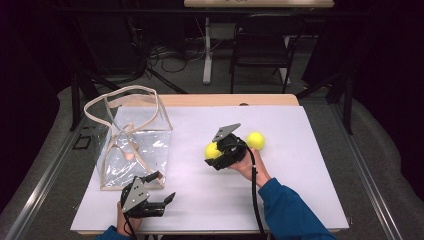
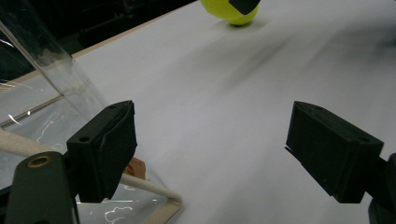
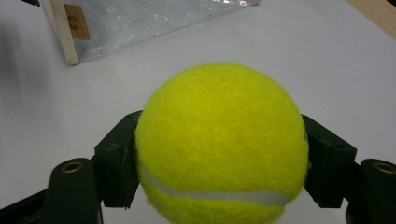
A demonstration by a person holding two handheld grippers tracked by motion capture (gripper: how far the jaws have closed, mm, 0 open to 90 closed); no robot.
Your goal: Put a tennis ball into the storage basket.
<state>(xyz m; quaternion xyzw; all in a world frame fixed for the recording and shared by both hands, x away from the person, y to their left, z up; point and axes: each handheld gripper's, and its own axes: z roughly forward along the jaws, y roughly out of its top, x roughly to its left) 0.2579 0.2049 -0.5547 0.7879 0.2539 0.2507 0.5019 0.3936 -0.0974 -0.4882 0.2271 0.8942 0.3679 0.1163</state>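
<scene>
Worktop covered in white carries a clear plastic bag with cream handles at about nine o'clock from centre, standing upright and open at the top. Right tongs, just right of centre, are clamped on a yellow tennis ball; in the right gripper view the ball sits squarely between both black jaws, pads pressed to its sides, its white seam low on the near face. A second tennis ball lies on the worktop at two o'clock from the held one, close by and behind the tongs' body. Left tongs rest at seven o'clock near the front edge, jaws spread wide with nothing between them, just beside the bag's near corner.
</scene>
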